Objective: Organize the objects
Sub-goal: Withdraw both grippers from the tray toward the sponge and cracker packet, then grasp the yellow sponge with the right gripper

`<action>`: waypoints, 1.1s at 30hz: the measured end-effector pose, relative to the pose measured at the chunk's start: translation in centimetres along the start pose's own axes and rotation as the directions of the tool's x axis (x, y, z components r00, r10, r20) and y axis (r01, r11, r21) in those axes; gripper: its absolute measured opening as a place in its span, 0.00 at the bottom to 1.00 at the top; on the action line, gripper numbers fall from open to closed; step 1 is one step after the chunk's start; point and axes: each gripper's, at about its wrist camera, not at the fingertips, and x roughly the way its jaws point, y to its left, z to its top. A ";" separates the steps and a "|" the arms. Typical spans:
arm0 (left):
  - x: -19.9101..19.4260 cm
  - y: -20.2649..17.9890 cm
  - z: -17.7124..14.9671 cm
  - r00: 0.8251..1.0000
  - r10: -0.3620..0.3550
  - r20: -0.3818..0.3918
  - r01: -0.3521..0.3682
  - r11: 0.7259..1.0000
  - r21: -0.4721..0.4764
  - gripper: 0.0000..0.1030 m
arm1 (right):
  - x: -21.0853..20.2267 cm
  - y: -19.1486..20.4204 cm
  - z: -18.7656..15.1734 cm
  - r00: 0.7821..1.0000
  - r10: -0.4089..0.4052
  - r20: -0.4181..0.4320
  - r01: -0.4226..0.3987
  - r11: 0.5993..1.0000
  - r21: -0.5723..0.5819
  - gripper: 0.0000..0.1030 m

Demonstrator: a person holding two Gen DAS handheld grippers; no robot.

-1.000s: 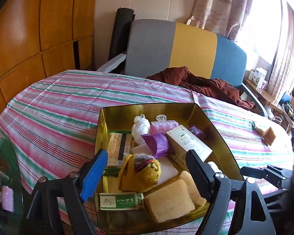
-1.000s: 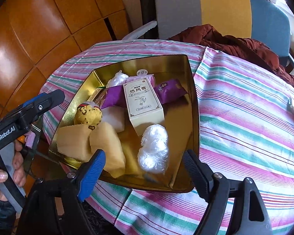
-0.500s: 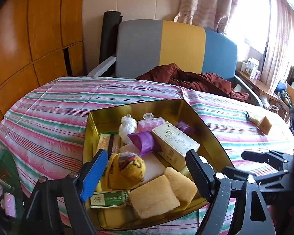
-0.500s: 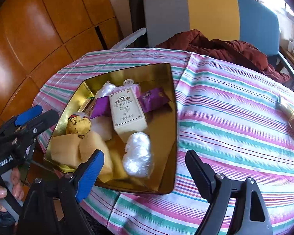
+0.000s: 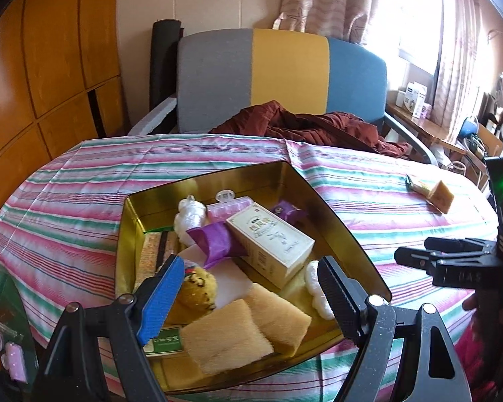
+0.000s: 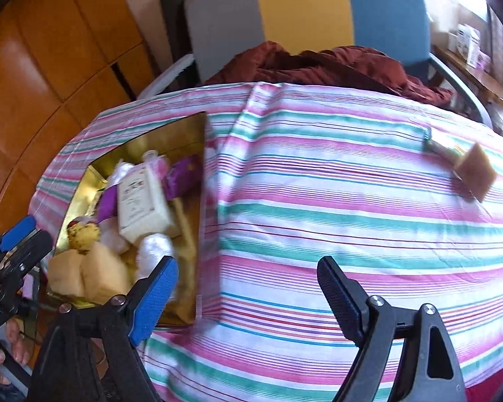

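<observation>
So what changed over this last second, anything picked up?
Nothing was picked up. The right claw swung away from the gold tray to hover over bare striped cloth, toward the brown block. The left claw stays open over the tray; its contents look unmoved.

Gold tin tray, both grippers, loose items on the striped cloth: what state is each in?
Gold tin tray: lidless, full of items.
Cream cardboard box: closed, lying flat in the tray.
Left gripper: open, empty.
Right gripper: open, empty.
Tan sponge block: on the cloth, outside the tray.
</observation>
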 end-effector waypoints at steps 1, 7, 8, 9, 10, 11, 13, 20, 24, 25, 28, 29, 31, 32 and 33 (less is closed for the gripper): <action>0.0 -0.3 0.0 1.000 -0.004 -0.001 0.004 1.000 0.007 0.80 | -0.1 -0.4 0.0 1.000 -0.008 0.000 0.008 1.000 0.005 0.84; 0.2 -2.0 0.4 1.000 -0.027 -0.003 0.028 0.999 0.044 0.80 | -0.8 -3.2 0.5 0.998 -0.057 -0.005 0.057 0.997 0.044 0.84; 0.2 -2.3 0.4 0.999 -0.032 -0.004 0.032 0.998 0.050 0.80 | -1.0 -3.6 0.6 0.998 -0.061 -0.005 0.061 0.997 0.049 0.84; 0.3 -2.5 0.5 0.999 -0.035 -0.005 0.035 0.998 0.057 0.80 | -1.1 -4.1 0.6 0.998 -0.066 -0.005 0.066 0.996 0.057 0.84; 0.3 -2.8 0.5 0.999 -0.038 -0.005 0.038 0.997 0.063 0.80 | -1.3 -4.6 0.7 0.997 -0.071 -0.005 0.071 0.995 0.066 0.84; 0.4 -3.1 0.6 0.999 -0.042 -0.005 0.043 0.997 0.069 0.80 | -1.6 -5.3 0.8 0.997 -0.077 -0.004 0.077 0.994 0.076 0.84; 0.5 -3.7 0.7 0.999 -0.050 -0.007 0.051 0.995 0.084 0.80 | -2.0 -6.5 1.1 0.996 -0.094 0.000 0.094 0.991 0.093 0.84; 1.1 -5.7 1.1 0.996 -0.090 -0.018 0.092 0.988 0.122 0.80 | -4.2 -12.0 2.4 0.982 -0.187 0.020 0.181 0.970 0.163 0.84; 1.8 -7.0 1.1 0.993 -0.113 -0.035 0.117 0.983 0.143 0.80 | -5.5 -16.3 3.1 0.969 -0.243 0.034 0.227 0.940 0.254 0.84; 1.9 -7.2 1.0 0.992 -0.117 -0.039 0.121 0.982 0.145 0.80 | -5.9 -17.8 3.3 0.965 -0.261 0.037 0.240 0.928 0.287 0.84; 2.4 -8.1 0.9 0.990 -0.131 -0.057 0.139 0.978 0.154 0.80 | -6.2 -21.0 3.8 0.955 -0.294 0.032 0.263 0.895 0.361 0.84; 2.6 -8.4 0.9 0.989 -0.135 -0.063 0.143 0.977 0.158 0.80 | -6.3 -22.1 3.9 0.953 -0.301 0.031 0.266 0.882 0.388 0.84; 3.1 -8.9 0.9 0.987 -0.141 -0.077 0.152 0.974 0.166 0.80 | -6.2 -23.9 4.3 0.951 -0.308 0.029 0.266 0.863 0.429 0.84; 3.2 -9.1 0.9 0.986 -0.143 -0.081 0.155 0.974 0.168 0.80 | -6.0 -24.6 4.6 0.950 -0.312 0.027 0.268 0.855 0.445 0.84; 3.5 -9.3 0.9 0.985 -0.146 -0.088 0.159 0.973 0.169 0.80 | -5.7 -25.2 4.8 0.948 -0.317 0.024 0.272 0.849 0.454 0.84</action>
